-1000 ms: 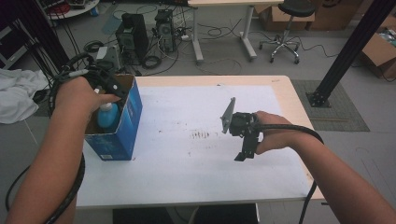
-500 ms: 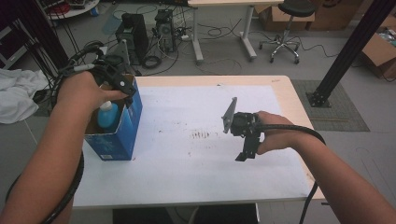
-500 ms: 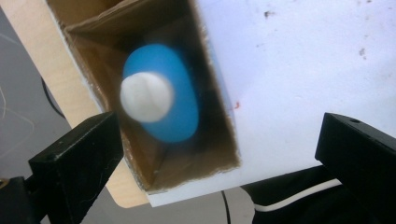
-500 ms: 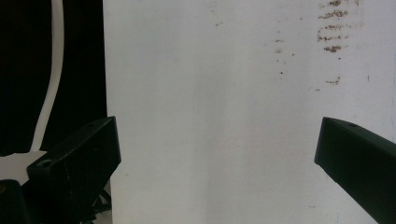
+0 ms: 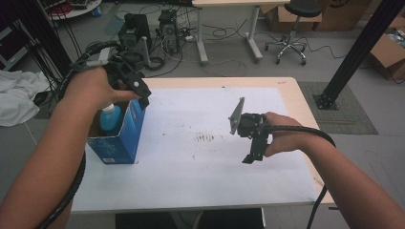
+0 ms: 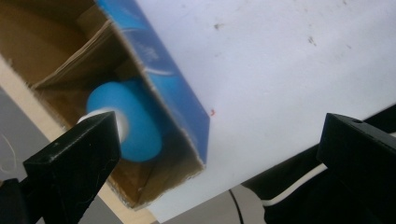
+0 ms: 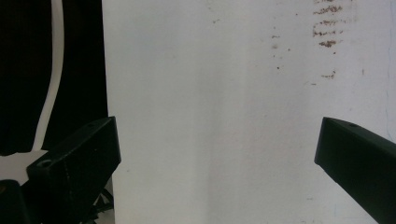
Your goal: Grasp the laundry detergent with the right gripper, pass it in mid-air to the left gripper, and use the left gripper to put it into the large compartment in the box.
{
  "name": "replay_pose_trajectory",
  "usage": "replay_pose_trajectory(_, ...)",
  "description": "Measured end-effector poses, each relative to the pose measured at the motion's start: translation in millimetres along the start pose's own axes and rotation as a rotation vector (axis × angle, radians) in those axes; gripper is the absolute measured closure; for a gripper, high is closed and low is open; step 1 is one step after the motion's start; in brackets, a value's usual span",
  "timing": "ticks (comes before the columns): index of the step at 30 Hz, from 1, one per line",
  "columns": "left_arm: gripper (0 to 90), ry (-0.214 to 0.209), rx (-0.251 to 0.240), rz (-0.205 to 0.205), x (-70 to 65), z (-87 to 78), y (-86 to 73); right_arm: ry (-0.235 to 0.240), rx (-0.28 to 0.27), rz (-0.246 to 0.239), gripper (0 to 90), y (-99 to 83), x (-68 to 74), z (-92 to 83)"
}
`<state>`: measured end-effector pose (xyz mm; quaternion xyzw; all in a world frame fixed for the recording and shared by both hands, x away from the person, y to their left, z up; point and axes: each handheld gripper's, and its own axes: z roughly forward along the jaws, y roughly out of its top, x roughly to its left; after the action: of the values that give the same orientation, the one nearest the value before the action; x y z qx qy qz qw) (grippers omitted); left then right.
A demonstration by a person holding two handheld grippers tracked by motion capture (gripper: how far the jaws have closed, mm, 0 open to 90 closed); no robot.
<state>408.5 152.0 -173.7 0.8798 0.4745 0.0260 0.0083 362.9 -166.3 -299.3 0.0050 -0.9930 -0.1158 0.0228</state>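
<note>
A blue cardboard box [image 5: 119, 138] stands open at the table's left edge. A blue bottle [image 5: 111, 118] with a white cap stands upright inside it. My left gripper [image 5: 141, 95] hovers just above the box's far right corner, open and holding nothing. In the left gripper view its jaws [image 6: 219, 140] stand wide apart, with the bottle [image 6: 135, 123] and the box wall [image 6: 173, 93] below them. My right gripper [image 5: 253, 153] hangs over the white sheet right of centre, pointing down. Its jaws [image 7: 219, 135] are open with nothing between them.
A white sheet [image 5: 200, 167] covers the tabletop, with dark smudges [image 5: 206, 138] near its middle. The wooden table edge [image 5: 301, 102] shows at the right. Behind the table are computer towers [image 5: 138, 28], floor cables, an office chair [image 5: 291, 28] and a black post [image 5: 353, 52].
My left gripper has lifted off the box top, away from the bottle, and shifted slightly right. The right gripper has stayed almost still.
</note>
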Motion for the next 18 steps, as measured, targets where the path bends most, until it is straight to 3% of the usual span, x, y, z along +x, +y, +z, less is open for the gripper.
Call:
replay_pose_trajectory(2,0.1,-0.007,0.004,0.058,-7.3,1.5,3.2,0.001,0.001,0.005,0.0,-0.3,0.1,-0.4)
replay_pose_trajectory(3,0.1,-0.007,0.004,0.058,-7.3,1.5,3.2,0.001,0.001,0.005,0.0,-0.3,0.1,-0.4)
replay_pose_trajectory(4,0.1,-0.010,0.012,0.134,-15.1,3.7,6.4,0.001,0.003,0.008,0.0,-0.8,-0.2,-1.1)
replay_pose_trajectory(5,0.1,-0.010,0.012,0.134,-15.1,3.7,6.4,0.001,0.003,0.008,0.0,-0.8,-0.2,-1.1)
replay_pose_trajectory(6,0.1,-0.015,0.008,0.160,-19.8,5.4,7.7,0.000,0.003,0.011,0.0,-1.3,-0.4,-1.8)
replay_pose_trajectory(7,0.1,-0.023,0.007,0.222,-27.9,8.3,10.2,0.001,0.003,0.012,0.0,-1.5,-0.6,-2.1)
replay_pose_trajectory(8,0.1,-0.023,0.007,0.222,-27.9,8.3,10.2,0.000,0.004,0.012,0.0,-1.6,-0.5,-2.5)
replay_pose_trajectory(10,0.1,-0.034,0.002,0.305,-39.6,13.6,13.0,0.001,0.006,0.018,0.0,-1.7,0.0,-3.1)
replay_pose_trajectory(11,0.1,-0.034,0.002,0.305,-39.6,13.6,13.0,0.001,0.006,0.018,0.0,-1.7,0.0,-3.1)
replay_pose_trajectory(12,0.1,-0.034,-0.011,0.368,-47.0,17.2,13.6,0.001,0.011,0.020,0.0,-1.6,0.3,-3.5)
replay_pose_trajectory(13,0.1,-0.034,-0.011,0.368,-47.0,17.2,13.6,0.001,0.011,0.020,0.0,-1.6,0.3,-3.5)
replay_pose_trajectory(14,0.1,-0.041,-0.017,0.418,-52.9,20.9,13.9,0.000,0.015,0.025,0.0,-1.4,1.0,-4.6)
replay_pose_trajectory(15,0.1,-0.041,-0.017,0.418,-52.9,20.9,13.9,0.000,0.015,0.025,0.0,-1.4,1.0,-4.6)
replay_pose_trajectory(16,0.1,-0.037,-0.020,0.458,-57.9,25.0,13.7,-0.003,0.017,0.026,0.0,-1.5,1.2,-5.5)
replay_pose_trajectory(17,0.1,-0.037,-0.020,0.458,-57.9,25.0,13.7,-0.003,0.017,0.026,0.0,-1.5,1.2,-5.5)
replay_pose_trajectory(18,0.1,-0.042,-0.013,0.504,-61.9,28.9,12.7,-0.001,0.020,0.025,0.0,-2.0,0.6,-6.2)
